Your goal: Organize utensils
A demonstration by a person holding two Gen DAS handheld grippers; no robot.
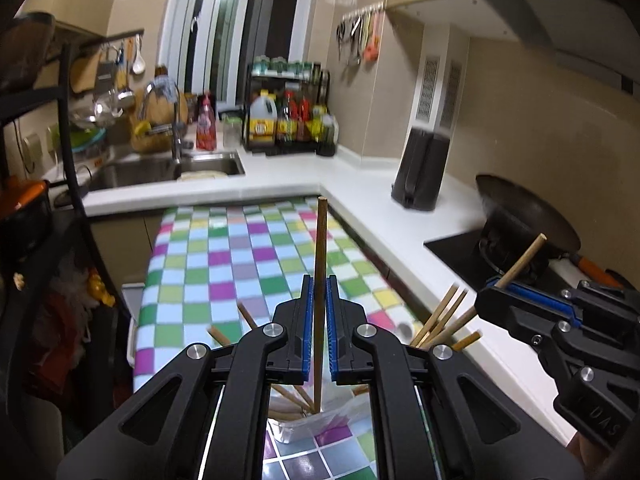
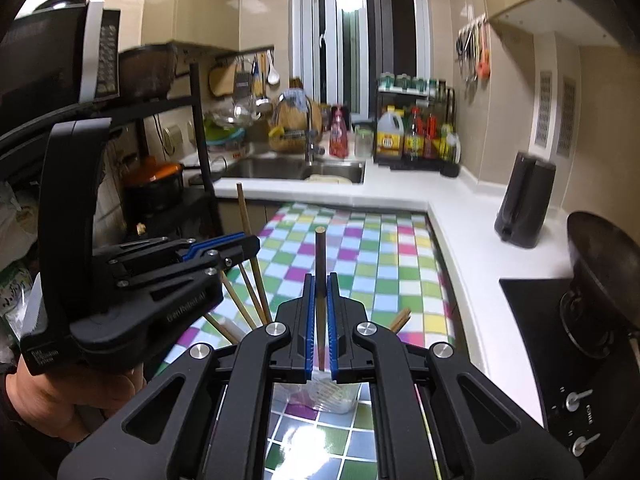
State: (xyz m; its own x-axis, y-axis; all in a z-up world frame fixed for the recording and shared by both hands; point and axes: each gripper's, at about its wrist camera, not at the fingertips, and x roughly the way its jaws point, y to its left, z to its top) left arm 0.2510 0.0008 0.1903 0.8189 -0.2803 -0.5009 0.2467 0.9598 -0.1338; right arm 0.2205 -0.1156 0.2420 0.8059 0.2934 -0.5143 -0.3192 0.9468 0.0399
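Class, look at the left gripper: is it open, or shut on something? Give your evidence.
Shut on a chopstick. The left gripper has its blue pads pressed against the upright wooden stick, which rises above them.

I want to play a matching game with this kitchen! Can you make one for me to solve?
Things:
1. wooden chopstick in the left gripper
2. black wok
3. red plastic bottle
4. orange-lidded pot

Places:
A. on the dark rack shelf
B. beside the steel sink
C. pinched between blue pads
D. on the black stove

Pairs: 1-C, 2-D, 3-B, 4-A
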